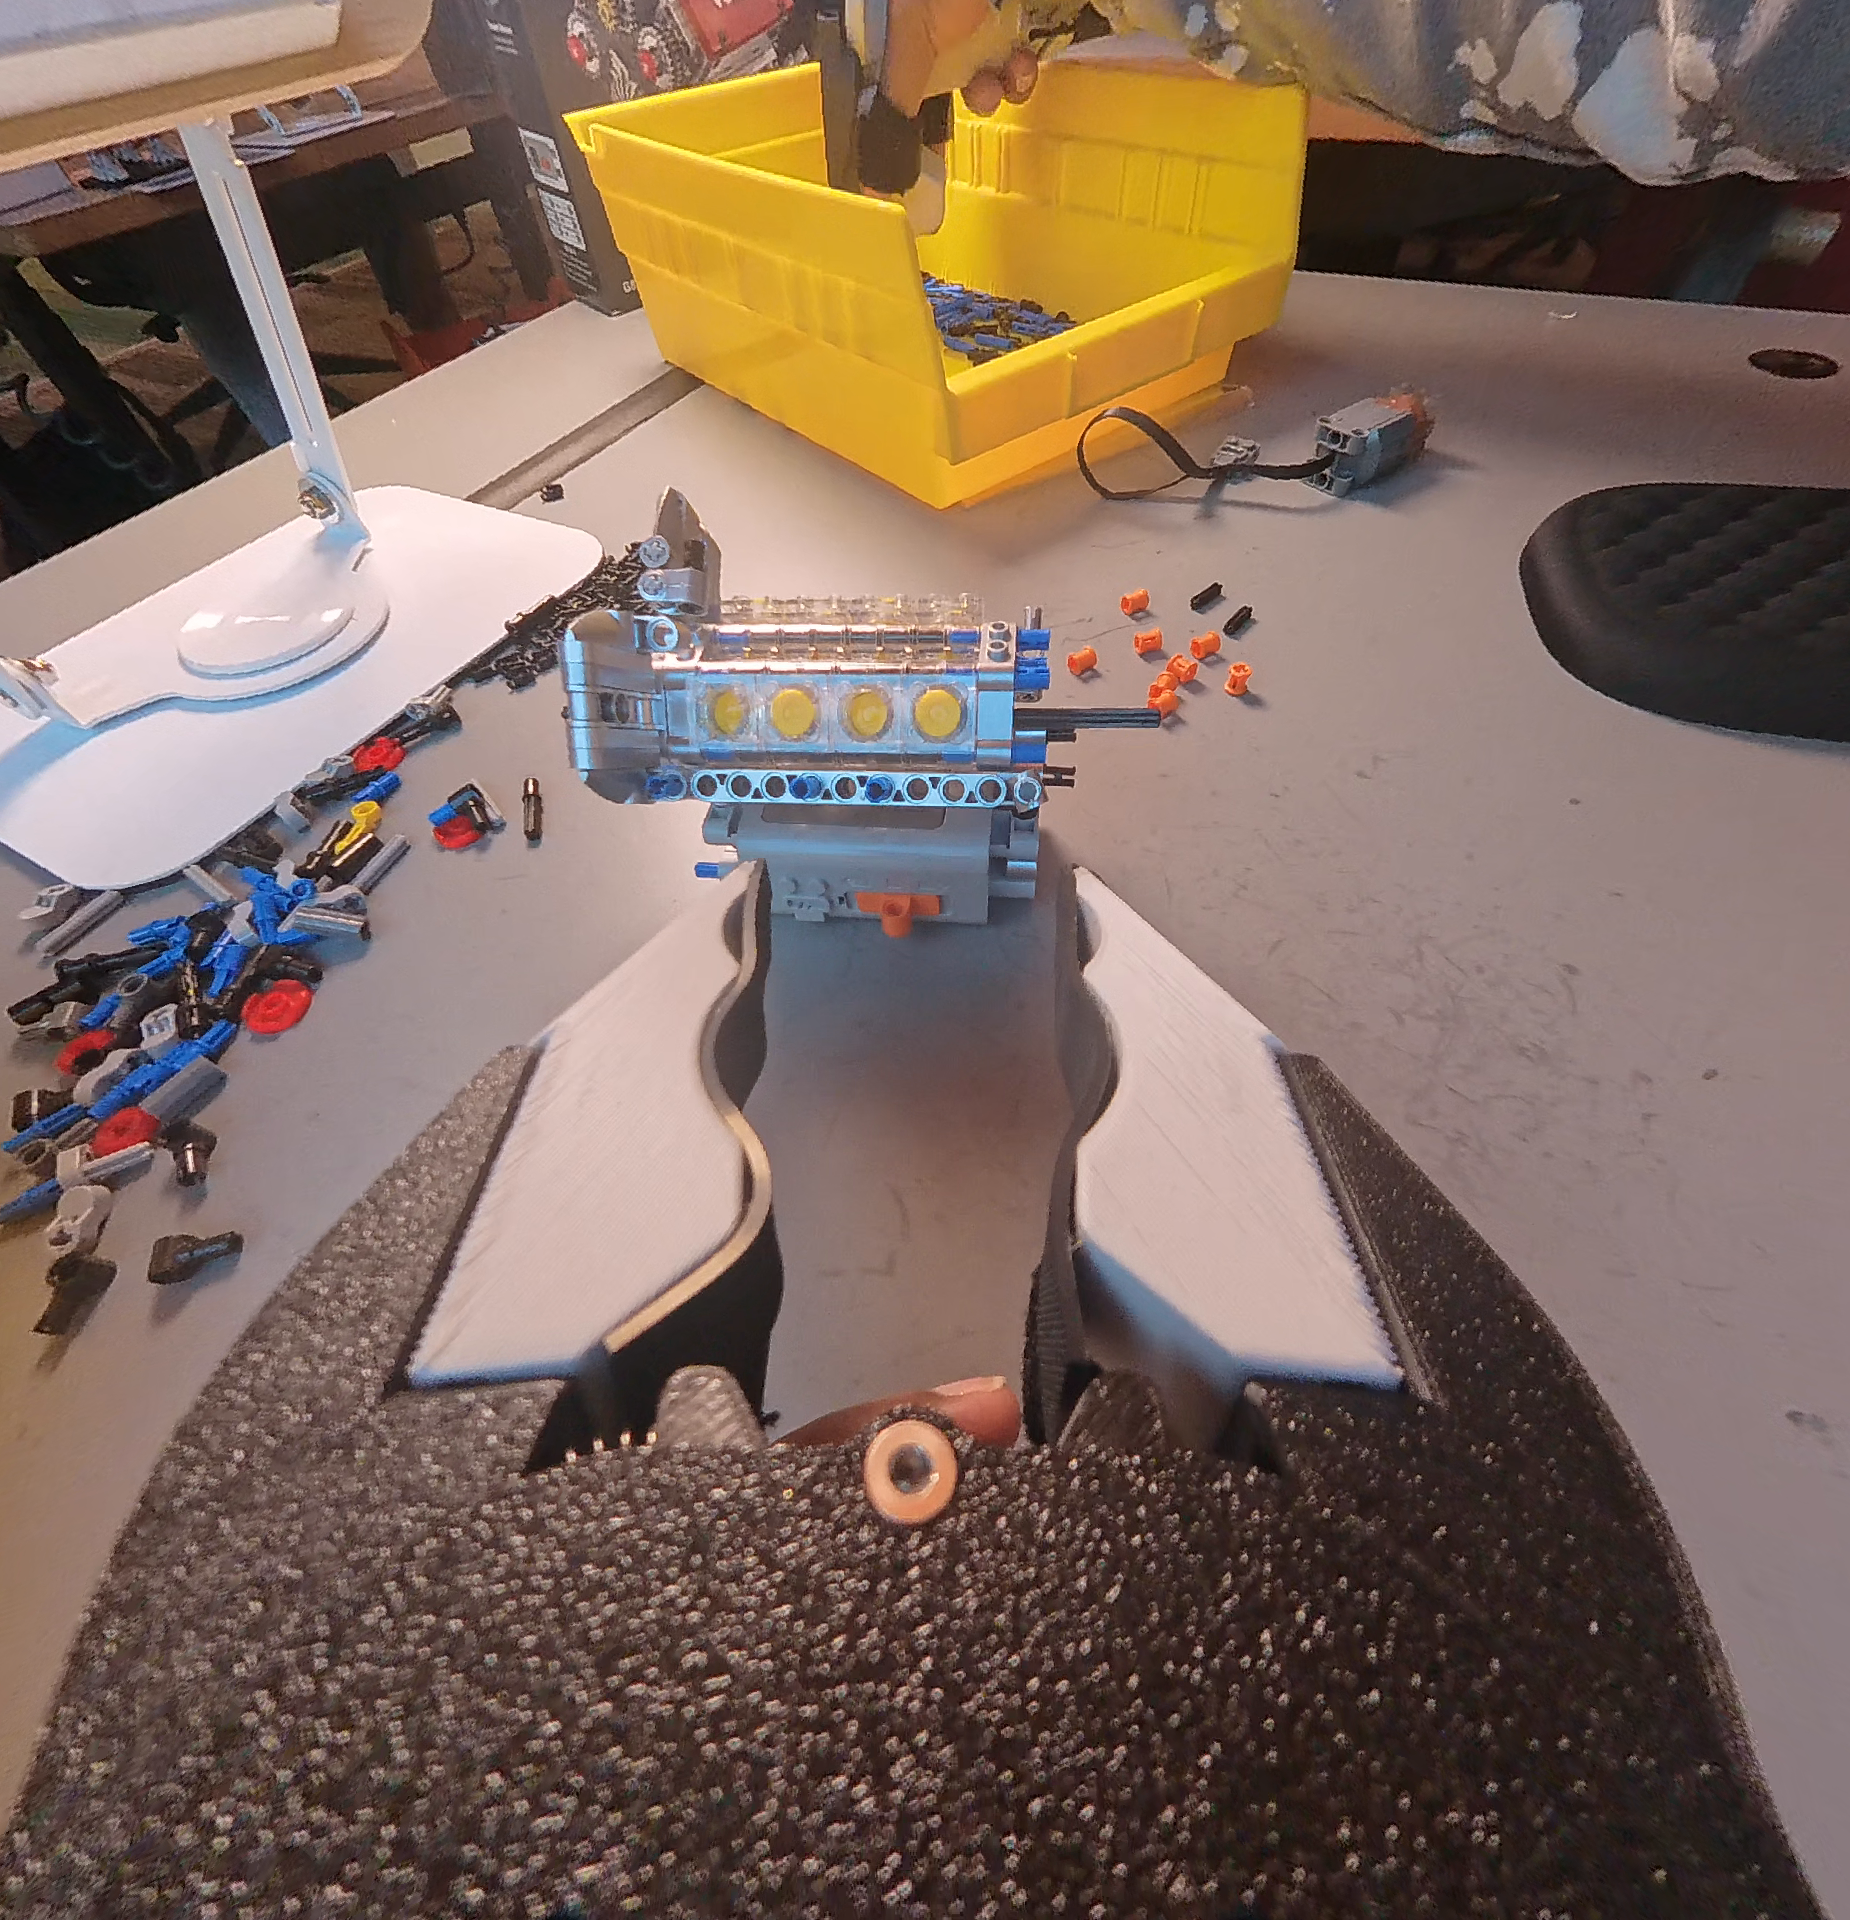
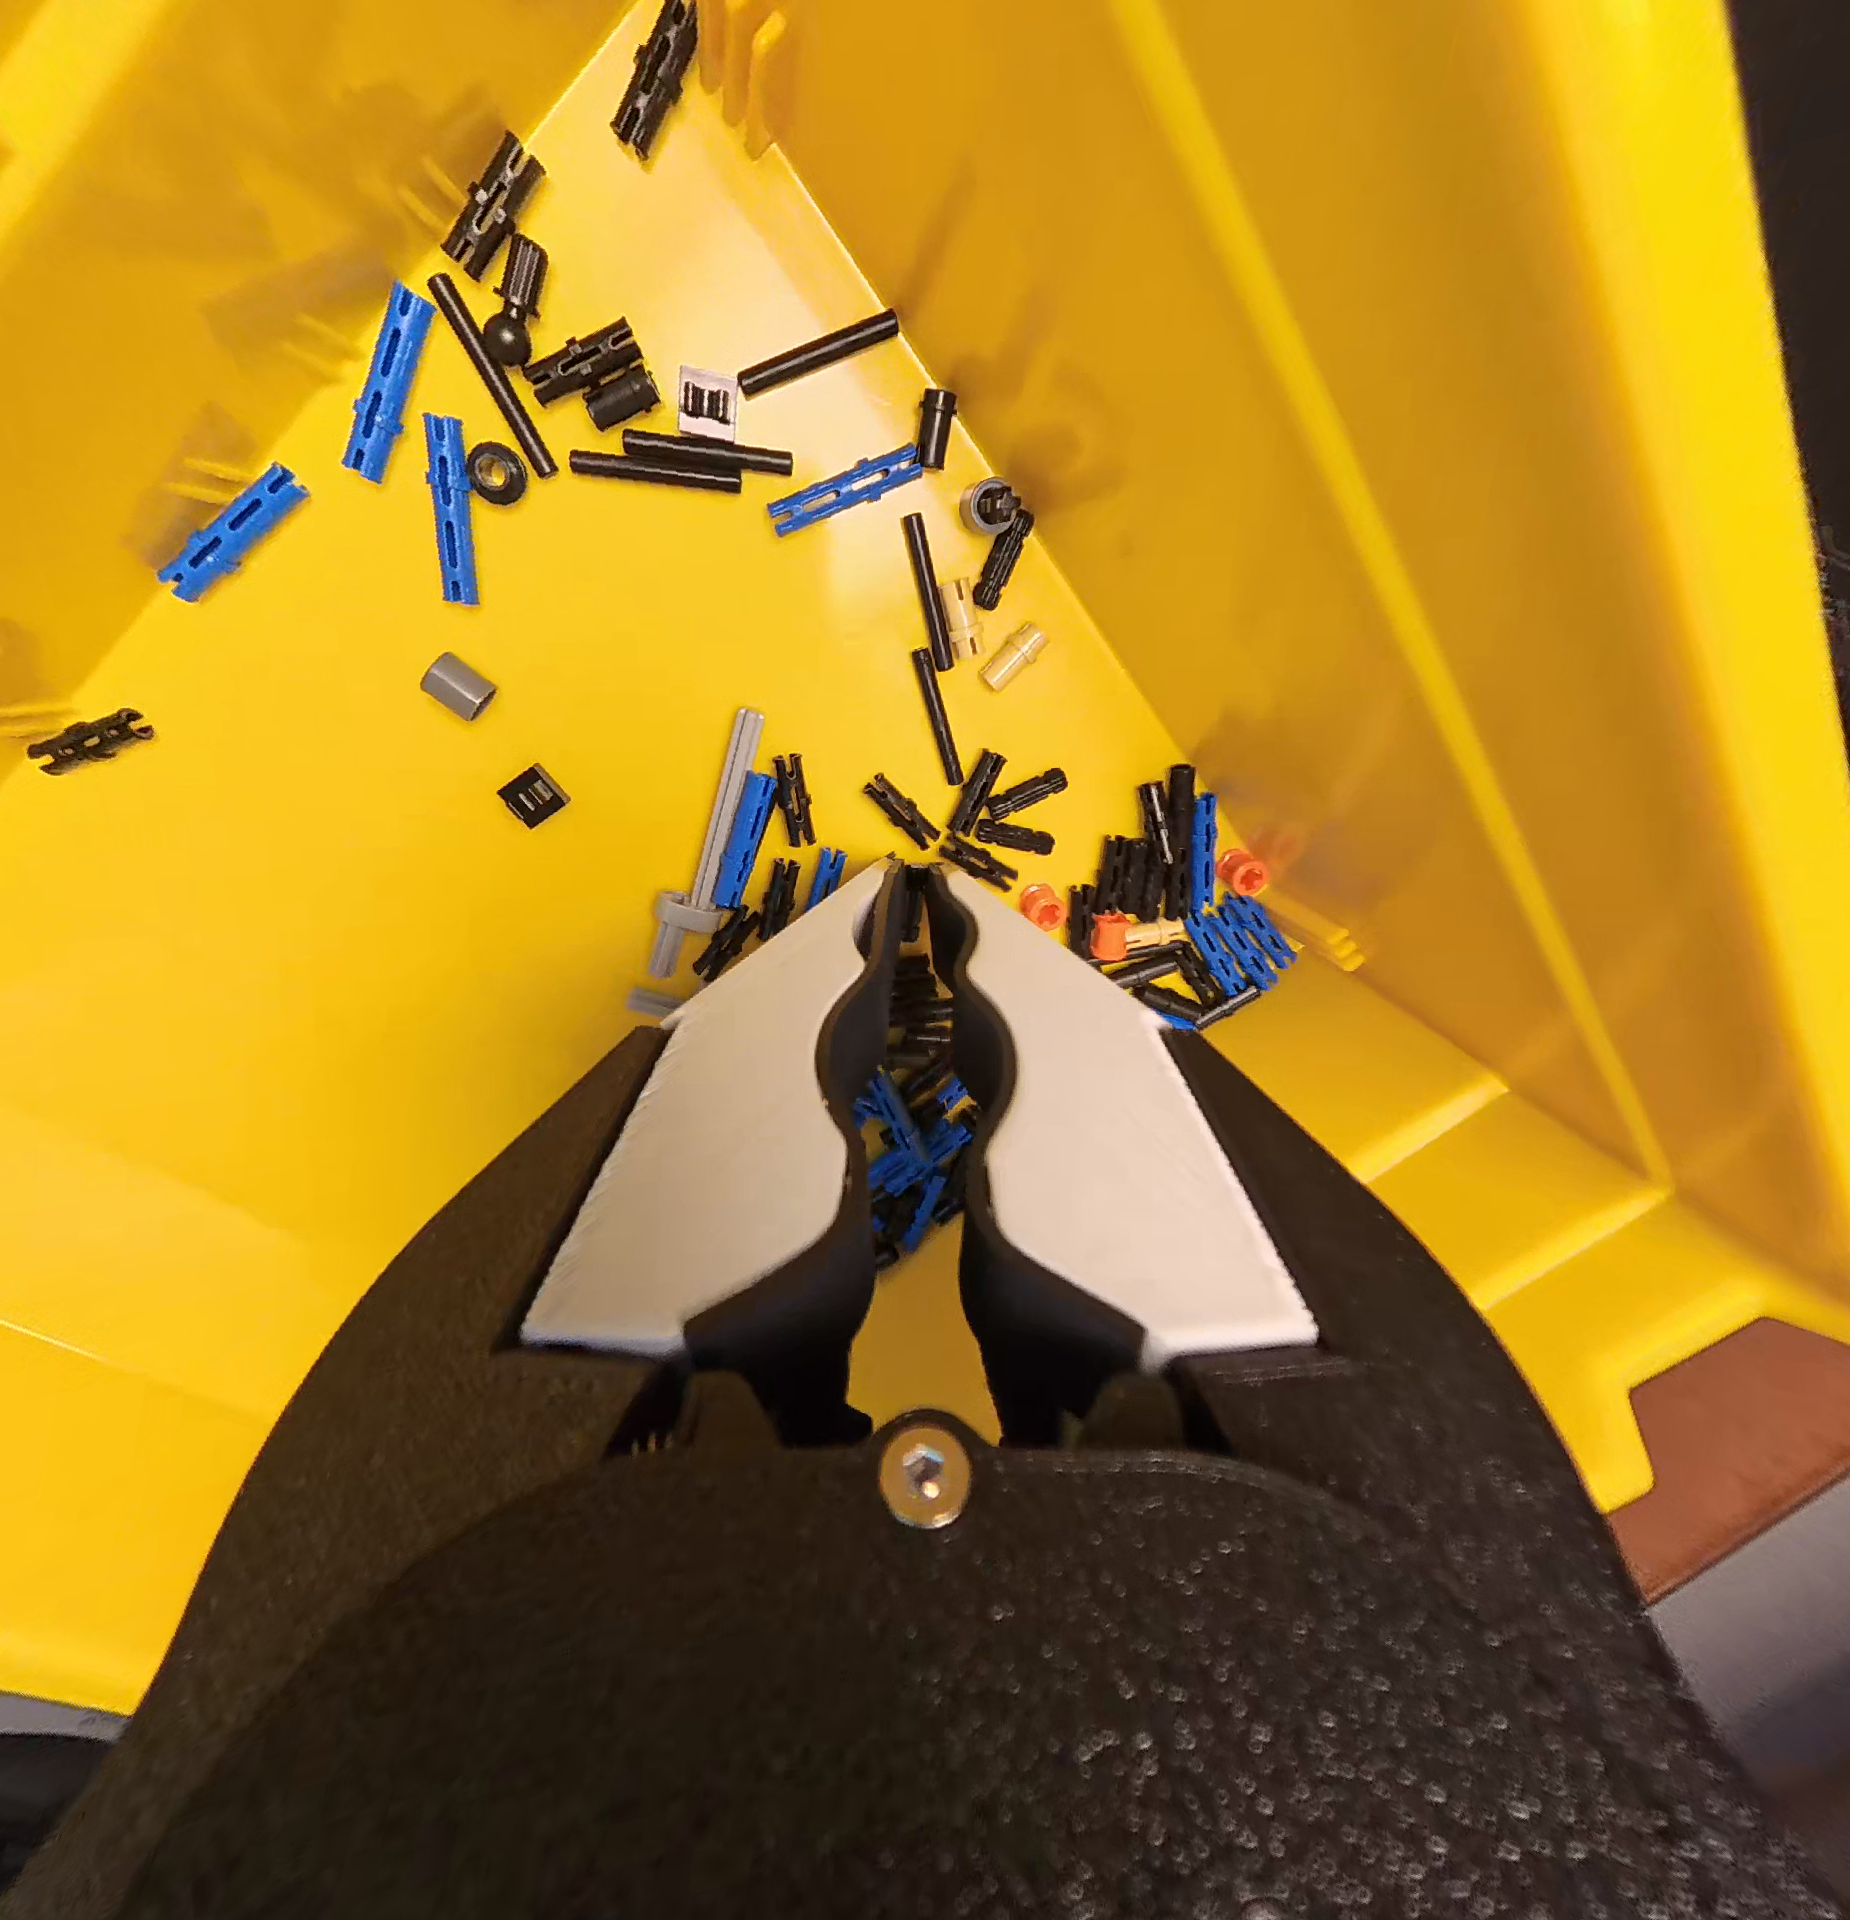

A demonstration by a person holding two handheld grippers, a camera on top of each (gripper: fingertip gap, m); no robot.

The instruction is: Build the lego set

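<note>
A grey brick-built engine model (image 1: 827, 717) with clear top blocks, yellow pistons and blue pins stands on the grey table (image 1: 1368, 987). My left gripper (image 1: 913, 904) has its white fingers (image 1: 692, 997) against both sides of the model's grey base block and grips it. My right gripper (image 2: 910, 871) is inside the yellow bin (image 2: 1264, 520), low over a heap of black and blue pins (image 2: 1160, 883). Its tips are pinched together on a small black pin (image 2: 913, 894). The right gripper also shows in the left wrist view (image 1: 890, 135), reaching down into the bin (image 1: 796, 260).
Loose blue, black, red and grey parts (image 1: 173, 997) lie left of the model, beside a white stand base (image 1: 225, 665). Orange bushes (image 1: 1175, 665) lie to its right. A grey motor with a black cable (image 1: 1368, 447) and a black pad (image 1: 1721, 603) sit farther right. Tip to tip, the grippers are about 50 cm apart.
</note>
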